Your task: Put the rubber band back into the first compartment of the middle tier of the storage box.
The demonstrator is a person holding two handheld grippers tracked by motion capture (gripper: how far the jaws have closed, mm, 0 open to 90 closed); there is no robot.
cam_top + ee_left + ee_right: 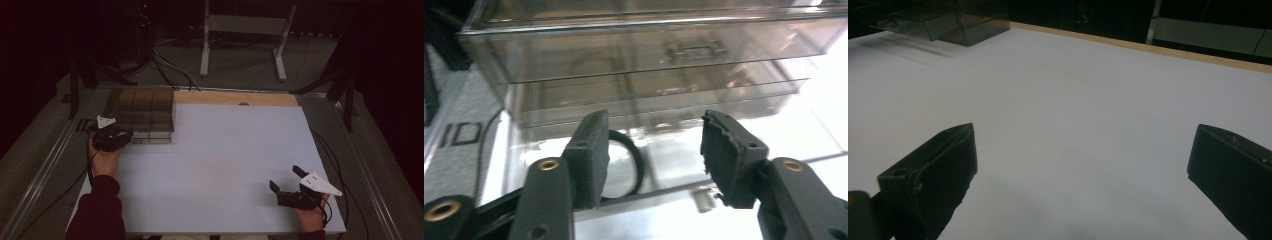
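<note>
— While the left gripper [651, 152] holds its fingers [589, 155] apart before a clear drawer box [649, 60], what lies between?
— A black ring [636, 165], seen close up. Overhead, the right gripper [287, 180] gapes over the bare white table [225, 160].

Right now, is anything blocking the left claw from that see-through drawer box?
Nothing visible. The left claw is open right at the front of the clear drawer box, with no object between them.

Letters "ID" on the grey strip [461, 134] left of the clear box [649, 55]
</note>
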